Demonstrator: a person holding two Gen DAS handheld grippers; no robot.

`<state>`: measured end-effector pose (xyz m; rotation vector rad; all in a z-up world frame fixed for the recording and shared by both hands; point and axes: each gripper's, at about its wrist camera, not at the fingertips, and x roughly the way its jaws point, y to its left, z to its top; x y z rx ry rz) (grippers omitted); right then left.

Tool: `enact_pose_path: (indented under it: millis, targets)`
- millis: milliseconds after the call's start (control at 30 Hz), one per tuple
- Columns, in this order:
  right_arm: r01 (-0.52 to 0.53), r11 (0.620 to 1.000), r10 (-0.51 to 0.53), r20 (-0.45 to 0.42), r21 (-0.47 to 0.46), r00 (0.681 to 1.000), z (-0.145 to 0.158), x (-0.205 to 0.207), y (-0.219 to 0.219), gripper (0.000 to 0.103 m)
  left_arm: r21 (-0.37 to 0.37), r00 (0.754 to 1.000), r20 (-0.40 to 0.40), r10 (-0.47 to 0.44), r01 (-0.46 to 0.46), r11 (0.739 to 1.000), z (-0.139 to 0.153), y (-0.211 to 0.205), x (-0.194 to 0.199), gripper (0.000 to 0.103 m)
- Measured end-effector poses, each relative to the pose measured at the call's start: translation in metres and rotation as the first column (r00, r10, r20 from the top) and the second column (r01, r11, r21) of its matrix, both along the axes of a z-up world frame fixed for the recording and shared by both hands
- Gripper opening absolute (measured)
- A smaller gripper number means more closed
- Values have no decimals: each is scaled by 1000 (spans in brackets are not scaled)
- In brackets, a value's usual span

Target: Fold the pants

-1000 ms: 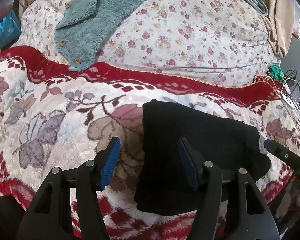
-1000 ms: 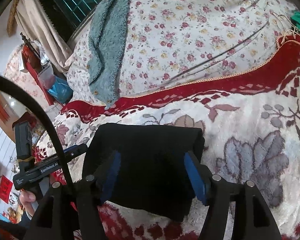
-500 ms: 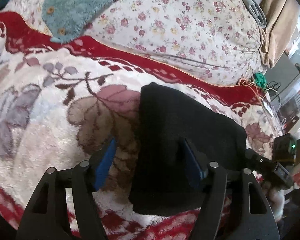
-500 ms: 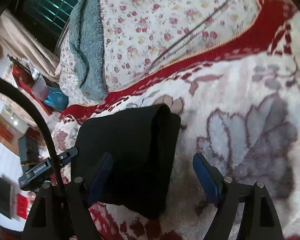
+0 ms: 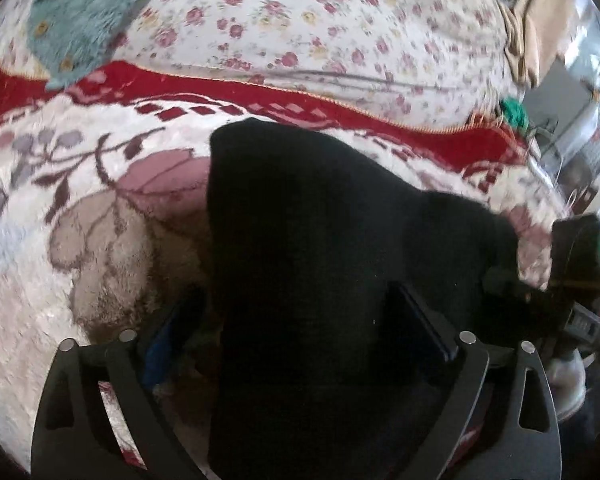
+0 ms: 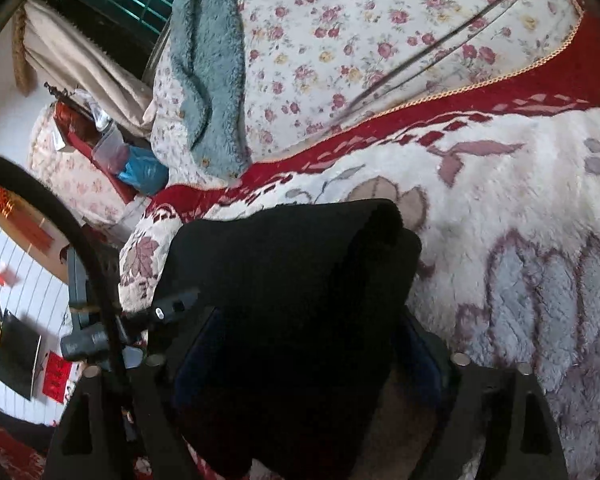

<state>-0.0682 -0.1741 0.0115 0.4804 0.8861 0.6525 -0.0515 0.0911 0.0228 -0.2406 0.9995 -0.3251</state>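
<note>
The black pants (image 5: pixel 324 240) lie folded in a thick bundle on the white and red floral blanket (image 5: pixel 100 240). My left gripper (image 5: pixel 296 336) is open, its blue-padded jaws set wide on either side of the bundle's left end. In the right wrist view the pants (image 6: pixel 284 280) fill the lower middle, and my right gripper (image 6: pixel 304 352) is open astride their right end. The fabric hides most of both grippers' pads. The right gripper's body (image 5: pixel 576 280) shows at the left wrist view's right edge.
A flowered quilt (image 5: pixel 320 24) is heaped behind the blanket, with a teal fleece garment (image 5: pixel 84 12) draped on it. Beige curtains (image 6: pixel 80 64) and bedside clutter with a blue bag (image 6: pixel 140 172) lie beyond the bed edge. Cables and a green item (image 5: pixel 516 110) sit at the far right.
Both grippers have moved forward and down over the folded pants, so the bundle now lies between their open jaws. The pants themselves have stayed in place.
</note>
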Motion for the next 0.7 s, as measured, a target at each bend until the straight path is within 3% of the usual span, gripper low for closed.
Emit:
enact_pose_path:
  millis: [33,67,233,400,700]
  targets:
    - [9,1000,-9,0,16,1000,0,-1,-2,61,-40,1000,1,-22,22,999,2,1,-1,68]
    - [15,999,-15,-1,31,1000,1,-2,-4,54,-59,1000,3,-17,18,998,4,4,-2,59]
    - [24,999,-26,45,45,999,25,-11,1,45,-64,1000,26,2,0,998,17,11,-11,38]
    - [-26,997,19,86,76,996,55,-8,21,42,-88,996,69,58,-52,995,47,41,-23,36]
    - [-171,979,156,123,116,980,77,29,128,42,-44,964,101,245,-241,969,81,139,-33,36]
